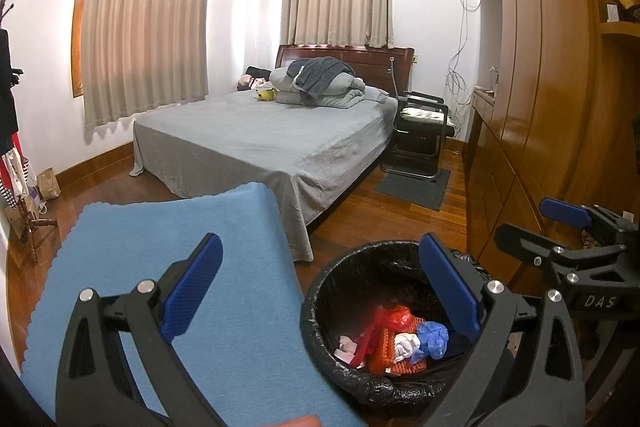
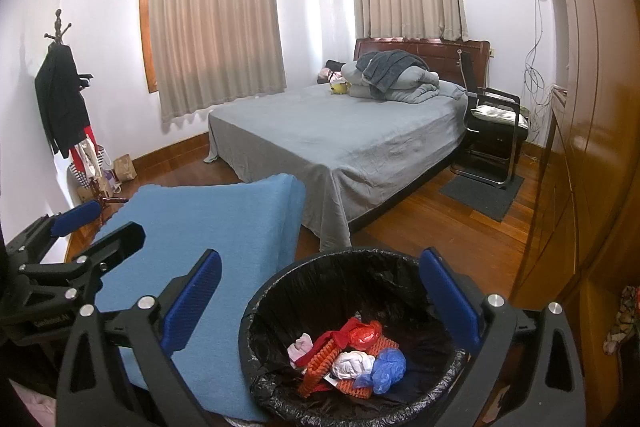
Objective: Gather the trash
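A black bin with a black liner (image 1: 320, 287) (image 2: 280, 291) stands on the wood floor beside a blue-covered table. Inside it lies trash (image 1: 396, 343) (image 2: 352, 355): red, orange, white, pink and blue crumpled pieces. My left gripper (image 1: 320, 287) is open and empty, above the table edge and the bin's left rim. My right gripper (image 2: 320, 291) is open and empty, hovering over the bin. The right gripper also shows at the right edge of the left wrist view (image 1: 568, 227). The left gripper also shows at the left edge of the right wrist view (image 2: 80, 227).
The blue cloth-covered table (image 1: 180, 247) (image 2: 208, 227) is left of the bin. A bed with grey sheet (image 1: 272, 135) (image 2: 352, 135) lies ahead. A wooden wardrobe (image 1: 540, 87) lines the right. A black chair (image 1: 424, 131) and a coat rack (image 2: 64, 99) stand by the walls.
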